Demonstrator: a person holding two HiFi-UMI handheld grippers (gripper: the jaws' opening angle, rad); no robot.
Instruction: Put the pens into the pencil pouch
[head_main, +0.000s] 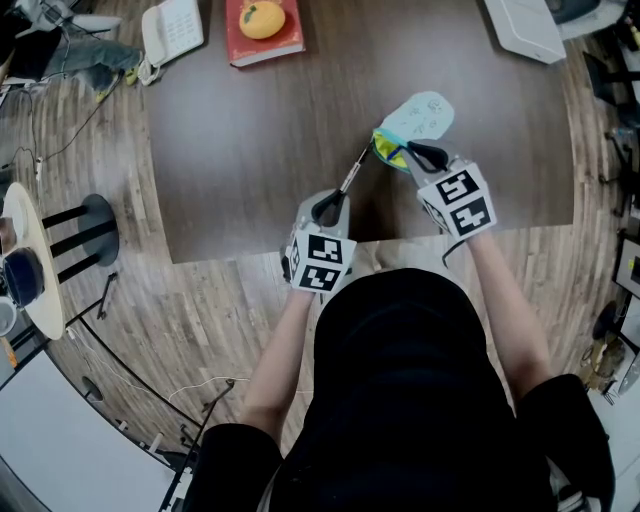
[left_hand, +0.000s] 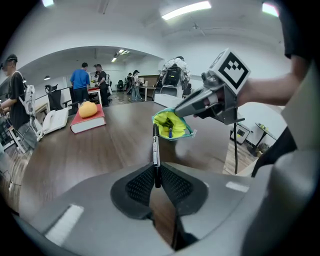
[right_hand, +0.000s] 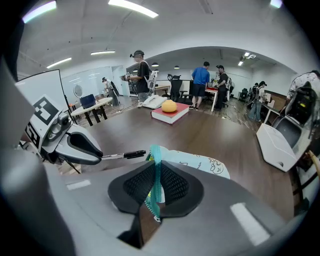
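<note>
Pen (head_main: 352, 178), black, is pinched at its rear between the left gripper's (head_main: 331, 204) narrow jaws, its tip just short of the pencil pouch's (head_main: 416, 122) yellow-lined mouth. Right gripper (head_main: 424, 154), to the right, clamps the pouch's teal zipper edge over the brown table (head_main: 250, 150). A blue item (left_hand: 170, 133), perhaps another pen, sits inside.

- Pen (left_hand: 156, 150): rear end hidden between the left gripper's (left_hand: 156, 176) jaws; barrel print too small to read.
- Pouch (left_hand: 172, 125): near rim hidden inside the right gripper's (right_hand: 156, 181) jaws; blue item (left_hand: 170, 133) inside, too small to identify.
- Book (head_main: 264, 38), phone (head_main: 172, 30), white device (head_main: 525, 25): far ends cut off by the head view's top edge.
- Side table (head_main: 35, 260): left part cut off.
- Table (head_main: 250, 150): middle of near edge covered by the person's head (head_main: 400, 350).
</note>
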